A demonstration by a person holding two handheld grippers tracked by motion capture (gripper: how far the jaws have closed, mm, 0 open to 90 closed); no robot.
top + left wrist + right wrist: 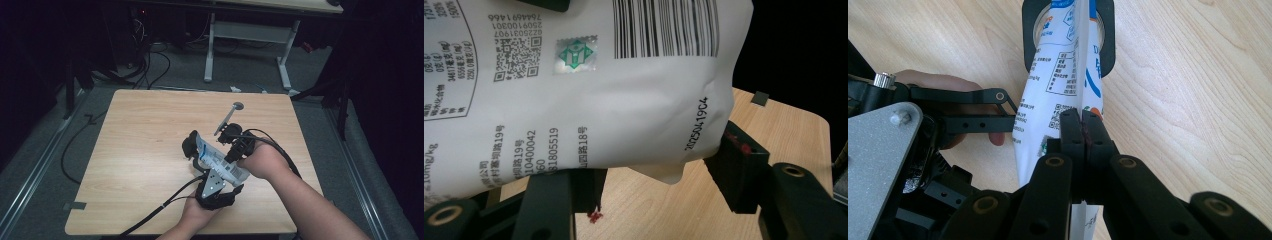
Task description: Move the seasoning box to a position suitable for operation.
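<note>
Wooden table (140,150): white pouch (220,161) lies diagonally, both tongs clamped on it, left (212,172), right (235,150).

Both arms are bare, no sleeves showing. Each gripper (192,147) is black, with linked jaw arms pinned by brass-ringed pivots. The left one carries a grey three-cornered plate (216,180) with small screws, and black cables (165,205) trail off. Reddish marks, possibly paint, dot the pads.

White printed pouch (218,159) with barcode and blue lettering, creased. Its thin edge is pinched between the right fingers (1072,131); its body sits between the left fingers (739,167), off the counter (140,150).
</note>
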